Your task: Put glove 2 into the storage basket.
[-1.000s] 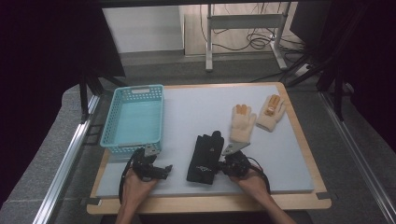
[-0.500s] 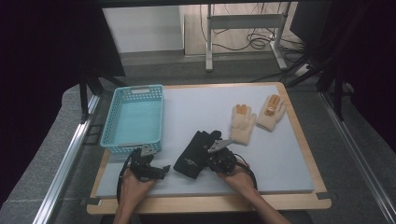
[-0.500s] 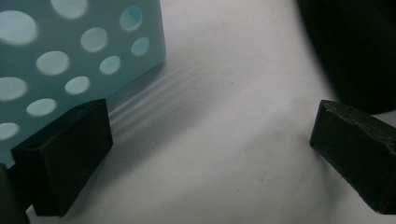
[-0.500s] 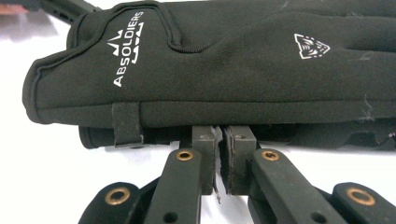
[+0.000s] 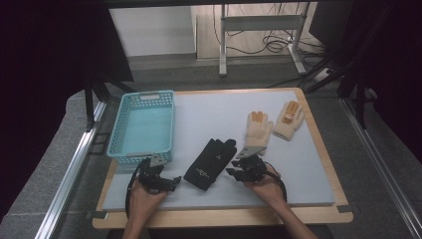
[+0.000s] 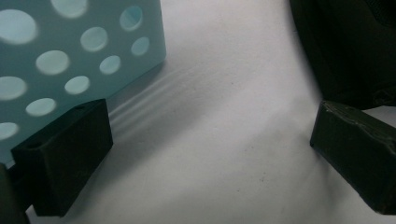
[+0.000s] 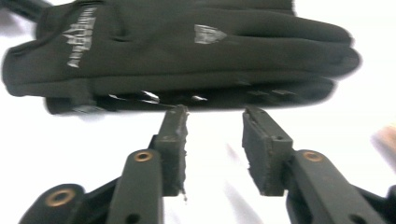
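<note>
Black glove point(image 5: 210, 158) lies flat on the grey surface point(image 5: 308, 164), its long side slanting, fingers pointing up and right toward the far edge. Up close, the right gripper view shows its small white logo point(image 7: 208, 33). Right hand-held gripper point(image 7: 214, 122) sits just beside it, jaws apart, holding nothing. Left hand-held gripper point(image 6: 205, 154) is spread wide beside the blue basket point(image 5: 144, 124), which has nothing inside.

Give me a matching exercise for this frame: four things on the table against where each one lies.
Things:
1. basket
2. black glove
3. cream glove pair
4. right hand-held gripper

Places:
A. far right part of the mat
B. left edge of the mat
C. just right of the black glove, open
D. between the two hand-held grippers

Pairs: 1-B, 2-D, 3-A, 4-C
</note>
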### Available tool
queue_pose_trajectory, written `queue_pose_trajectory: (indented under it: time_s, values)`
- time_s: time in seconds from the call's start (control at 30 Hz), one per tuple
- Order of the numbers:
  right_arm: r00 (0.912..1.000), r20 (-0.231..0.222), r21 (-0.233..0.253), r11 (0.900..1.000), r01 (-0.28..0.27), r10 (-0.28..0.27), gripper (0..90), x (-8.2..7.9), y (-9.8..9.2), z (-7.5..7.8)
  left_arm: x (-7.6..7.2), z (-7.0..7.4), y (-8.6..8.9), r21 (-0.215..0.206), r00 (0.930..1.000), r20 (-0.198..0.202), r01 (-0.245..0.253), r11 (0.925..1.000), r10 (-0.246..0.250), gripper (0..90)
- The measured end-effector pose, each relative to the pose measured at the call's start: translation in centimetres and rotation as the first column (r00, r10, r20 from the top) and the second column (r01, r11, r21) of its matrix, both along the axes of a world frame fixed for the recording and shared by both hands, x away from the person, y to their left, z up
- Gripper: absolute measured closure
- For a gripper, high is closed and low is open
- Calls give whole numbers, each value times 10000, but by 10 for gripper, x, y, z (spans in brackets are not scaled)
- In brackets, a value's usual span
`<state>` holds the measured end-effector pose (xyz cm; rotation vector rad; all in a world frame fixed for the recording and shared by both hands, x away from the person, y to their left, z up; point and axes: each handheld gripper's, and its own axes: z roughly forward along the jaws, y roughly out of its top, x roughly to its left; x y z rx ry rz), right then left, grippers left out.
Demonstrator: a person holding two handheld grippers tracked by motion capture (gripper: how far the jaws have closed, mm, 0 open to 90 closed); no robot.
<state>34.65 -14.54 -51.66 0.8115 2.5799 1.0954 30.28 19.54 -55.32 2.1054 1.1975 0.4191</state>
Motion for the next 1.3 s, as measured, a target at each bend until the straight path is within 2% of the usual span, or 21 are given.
queue_pose_trajectory:
  time_s: [0.13,0.23,0.3,0.33,0.4,0.53,0.6,0.67,1.3]
  values:
    - [9971,227,9,9974,721,-721,460,4,-24,3,0,0,0,-11,10000,-7,-1,10000,1,0]
    - [9896,257,7,9900,1413,-1413,390,9,-43,3,0,0,0,-14,10000,-11,-2,10000,2,0]
    - [9872,226,-3,9874,1582,-1581,369,10,-49,2,0,0,0,-16,10000,-11,-1,10000,1,0]
    - [9812,160,-25,9814,1922,-1921,328,13,-61,0,0,0,0,-16,10000,-10,-3,10000,3,0]
    - [9754,89,-36,9755,2201,-2201,300,15,-71,-2,0,0,0,-22,10000,-9,-7,10000,7,0]
    - [9616,213,-196,9615,2740,-2736,254,16,-85,-7,0,0,0,-19,10000,-12,2,10000,-2,0]
    - [9596,252,-380,9589,2812,-2804,235,16,-87,-11,0,0,0,-19,10000,-10,-1,10000,1,0]
    - [9608,567,-193,9619,2728,-2714,215,15,-88,-15,0,0,0,-19,10000,-11,0,10000,0,0]
    - [9597,617,-147,9611,2756,-2743,212,14,-88,-16,0,0,1,-63,10000,-76,-26,10000,26,0]
